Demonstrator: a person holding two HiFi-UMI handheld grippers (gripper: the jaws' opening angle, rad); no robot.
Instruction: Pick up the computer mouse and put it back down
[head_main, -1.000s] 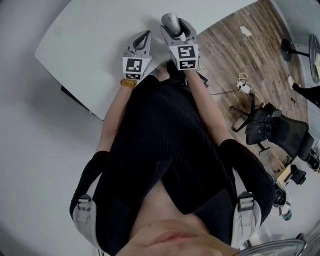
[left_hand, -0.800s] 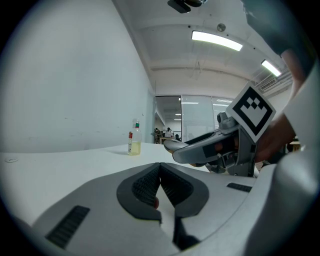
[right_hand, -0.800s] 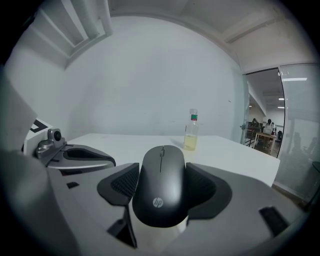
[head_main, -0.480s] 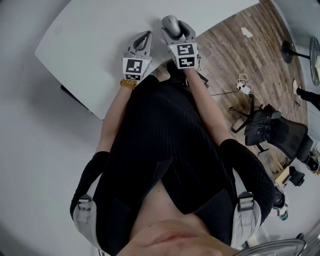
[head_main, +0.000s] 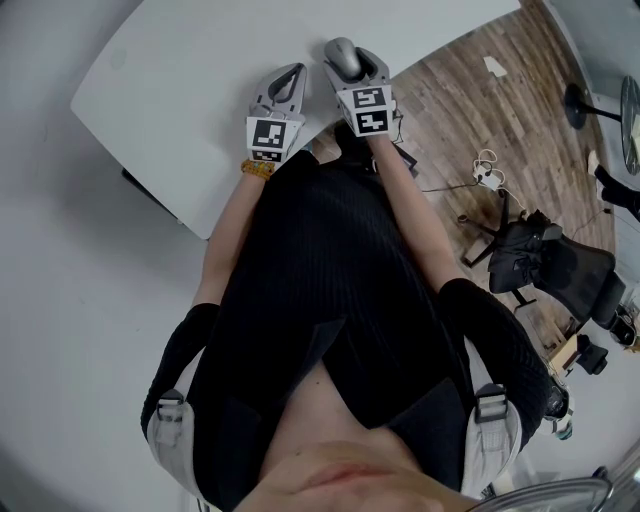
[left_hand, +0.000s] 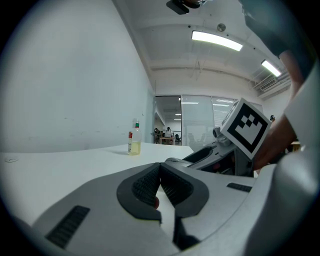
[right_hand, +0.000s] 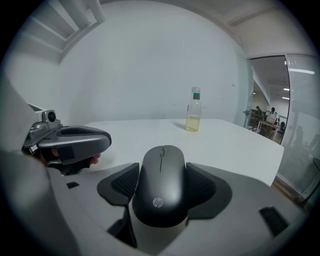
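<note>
- The right gripper view shows plainly what the head view only hints at. The dark computer mouse (right_hand: 161, 182) lies lengthwise between the fingers (right_hand: 202, 187) of the right gripper (head_main: 348, 60), with a ribbed pad pressed on each flank at 3 and 9 o'clock.
- Those fingers are spread only as wide as the mouse and are clamped on it.
- In the head view, the rounded end of the mouse pokes past the fingertips toward 12 o'clock, over the white worktop (head_main: 190, 90) near its edge. No view shows whether it touches the surface.
- The left gripper (left_hand: 160, 186) sits just beside the right one, at its 9 o'clock. Its fingers are pressed together with nothing between them.
- Only the gripper views show a small bottle (right_hand: 193, 111), upright on the worktop at 1 o'clock beyond the mouse.
- Only the head view shows the wooden floor (head_main: 470, 110) and a black office chair (head_main: 545, 262) at 3 o'clock.
</note>
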